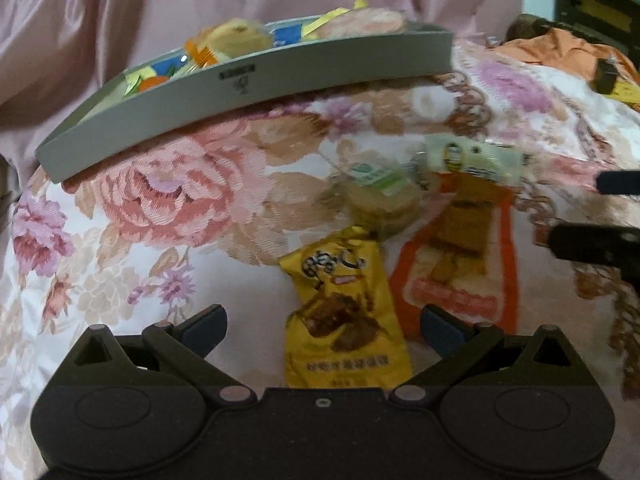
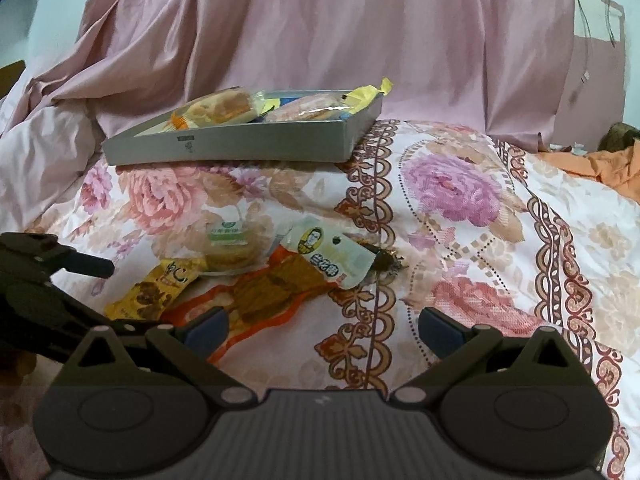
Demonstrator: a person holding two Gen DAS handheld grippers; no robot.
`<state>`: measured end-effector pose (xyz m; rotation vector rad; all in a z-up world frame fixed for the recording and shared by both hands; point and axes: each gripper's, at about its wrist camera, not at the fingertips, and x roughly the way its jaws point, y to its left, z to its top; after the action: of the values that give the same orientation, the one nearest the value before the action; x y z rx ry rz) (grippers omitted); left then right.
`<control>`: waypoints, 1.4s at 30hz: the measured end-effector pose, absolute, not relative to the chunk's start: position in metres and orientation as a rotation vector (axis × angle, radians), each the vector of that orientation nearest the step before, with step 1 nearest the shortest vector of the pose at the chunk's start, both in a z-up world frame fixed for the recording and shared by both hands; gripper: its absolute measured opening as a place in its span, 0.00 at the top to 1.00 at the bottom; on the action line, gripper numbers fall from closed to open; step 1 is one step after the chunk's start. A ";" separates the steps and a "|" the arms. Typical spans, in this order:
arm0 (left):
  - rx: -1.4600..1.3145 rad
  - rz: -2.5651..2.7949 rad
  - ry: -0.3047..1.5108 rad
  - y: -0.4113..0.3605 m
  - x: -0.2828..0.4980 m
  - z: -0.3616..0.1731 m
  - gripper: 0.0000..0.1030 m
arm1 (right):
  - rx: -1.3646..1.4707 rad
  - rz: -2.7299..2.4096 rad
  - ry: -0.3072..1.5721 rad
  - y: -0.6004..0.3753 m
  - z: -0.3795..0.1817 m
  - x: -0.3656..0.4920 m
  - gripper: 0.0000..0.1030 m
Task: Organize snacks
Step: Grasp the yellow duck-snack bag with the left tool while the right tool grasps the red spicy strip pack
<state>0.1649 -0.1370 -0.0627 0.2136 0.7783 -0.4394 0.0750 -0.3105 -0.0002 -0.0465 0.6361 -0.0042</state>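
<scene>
A grey tray (image 1: 256, 92) (image 2: 240, 144) holding several wrapped snacks sits at the back of the floral bedspread. Loose snacks lie in front of it: a yellow packet (image 1: 344, 312) (image 2: 152, 292), an orange packet (image 1: 460, 264) (image 2: 272, 292), a clear-wrapped pastry with a green label (image 1: 380, 196) (image 2: 232, 248) and a pale green-white packet (image 1: 472, 160) (image 2: 332, 256). My left gripper (image 1: 322, 330) is open, its jaws on either side of the yellow packet's near end. My right gripper (image 2: 322, 330) is open and empty, just right of the orange packet.
A pink sheet (image 2: 320, 32) hangs behind the tray. Orange cloth (image 2: 608, 168) lies at the far right. The right gripper's fingers (image 1: 592, 240) show at the right edge of the left wrist view; the left gripper (image 2: 48, 272) shows at the left of the right wrist view.
</scene>
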 end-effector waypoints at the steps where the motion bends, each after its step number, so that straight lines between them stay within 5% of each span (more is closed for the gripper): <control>1: 0.199 -0.427 0.788 -0.136 0.169 -0.064 0.02 | -0.039 -0.007 0.639 -0.312 0.000 0.076 0.00; 6: 0.063 -0.365 0.819 -0.130 0.184 -0.064 0.16 | -0.010 -0.010 0.656 -0.316 -0.005 0.079 0.00; 11: 0.118 -0.328 0.802 -0.130 0.180 -0.064 0.42 | 0.001 0.006 0.674 -0.314 -0.009 0.080 0.00; 32: -0.185 -0.260 0.813 -0.064 0.160 -0.067 0.43 | 0.271 0.117 0.667 -0.298 -0.037 0.131 0.09; 35: -0.184 -0.260 0.811 -0.065 0.160 -0.067 0.43 | 0.286 0.100 0.648 -0.300 -0.036 0.133 0.24; 40: -0.184 -0.265 0.819 -0.066 0.156 -0.066 0.43 | 0.329 0.072 0.654 -0.308 -0.034 0.129 0.71; 42: -0.184 -0.268 0.824 -0.067 0.152 -0.065 0.43 | 0.374 0.092 0.667 -0.312 -0.033 0.127 0.80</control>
<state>0.1523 -0.0675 -0.0649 -0.1844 0.8241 -0.2681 0.1274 -0.3123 -0.0335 0.3740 0.6668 0.0915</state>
